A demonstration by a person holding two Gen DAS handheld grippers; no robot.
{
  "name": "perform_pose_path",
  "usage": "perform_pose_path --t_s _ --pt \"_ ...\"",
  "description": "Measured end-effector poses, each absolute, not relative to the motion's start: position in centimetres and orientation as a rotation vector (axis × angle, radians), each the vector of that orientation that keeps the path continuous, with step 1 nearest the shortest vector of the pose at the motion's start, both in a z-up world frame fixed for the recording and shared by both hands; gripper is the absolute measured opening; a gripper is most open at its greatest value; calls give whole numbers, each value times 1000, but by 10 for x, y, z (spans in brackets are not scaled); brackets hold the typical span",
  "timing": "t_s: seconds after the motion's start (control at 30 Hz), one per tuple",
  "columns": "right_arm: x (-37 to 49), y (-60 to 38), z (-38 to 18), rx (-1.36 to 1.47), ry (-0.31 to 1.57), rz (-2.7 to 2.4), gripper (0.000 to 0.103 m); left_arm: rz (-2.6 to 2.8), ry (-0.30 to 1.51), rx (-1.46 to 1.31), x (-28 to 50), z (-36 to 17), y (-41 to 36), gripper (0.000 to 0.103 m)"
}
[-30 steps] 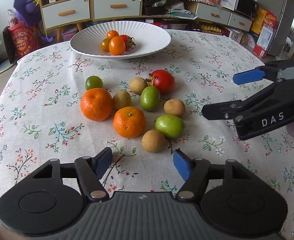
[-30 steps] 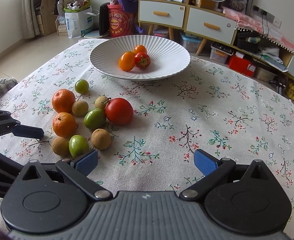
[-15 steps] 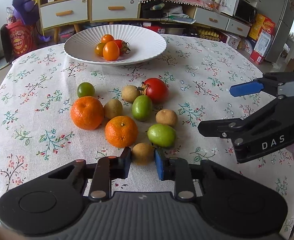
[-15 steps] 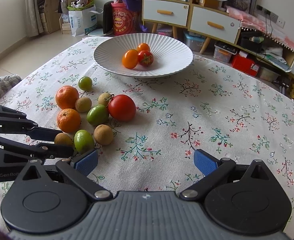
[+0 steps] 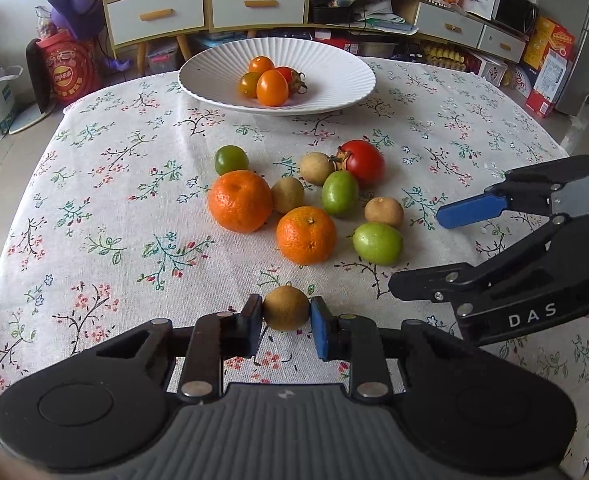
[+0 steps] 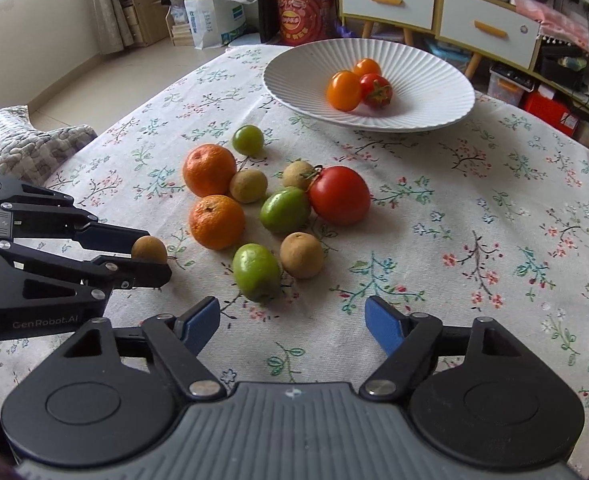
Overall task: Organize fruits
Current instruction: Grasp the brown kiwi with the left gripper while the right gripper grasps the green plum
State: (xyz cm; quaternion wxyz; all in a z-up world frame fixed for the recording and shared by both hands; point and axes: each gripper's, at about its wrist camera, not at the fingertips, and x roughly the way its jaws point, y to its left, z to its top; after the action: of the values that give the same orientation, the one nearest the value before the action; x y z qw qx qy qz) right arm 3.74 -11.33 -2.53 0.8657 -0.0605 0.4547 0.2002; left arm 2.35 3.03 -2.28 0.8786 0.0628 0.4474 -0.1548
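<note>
Left claw point(image 5: 286, 316): clamped on brown longan point(image 5: 286, 307); round skin may slip out. Right claw point(image 6: 290, 322): apart, closing, empty; green fruit point(image 6: 256, 271) just ahead may roll.

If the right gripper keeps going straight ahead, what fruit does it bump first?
Probably the green fruit nearest it, lying just ahead of the open right gripper and a little left of centre. The brown one sits close behind; depth is hard to judge.

Black hand-held gripper point(image 5: 286, 330) frames, blue pads, silver rivets, grey ribbed bodies; white "DAS", "GenRobot.AI" lettering.
</note>
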Motion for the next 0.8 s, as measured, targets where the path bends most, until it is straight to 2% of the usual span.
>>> perform_pose_path --t_s 0.1,0.33,0.47,0.8 --pt "39 -106 -26 -113 963 441 55 -321 935 135 22 -23 33 19" --pt "42 -92 -26 -117 955 471 40 -320 937 141 21 -23 35 19" --pt "42 -85 -27 -156 948 479 24 -319 937 142 20 -23 37 19" --pt "39 -84 -24 -178 933 481 24 -318 931 149 19 -23 37 19"
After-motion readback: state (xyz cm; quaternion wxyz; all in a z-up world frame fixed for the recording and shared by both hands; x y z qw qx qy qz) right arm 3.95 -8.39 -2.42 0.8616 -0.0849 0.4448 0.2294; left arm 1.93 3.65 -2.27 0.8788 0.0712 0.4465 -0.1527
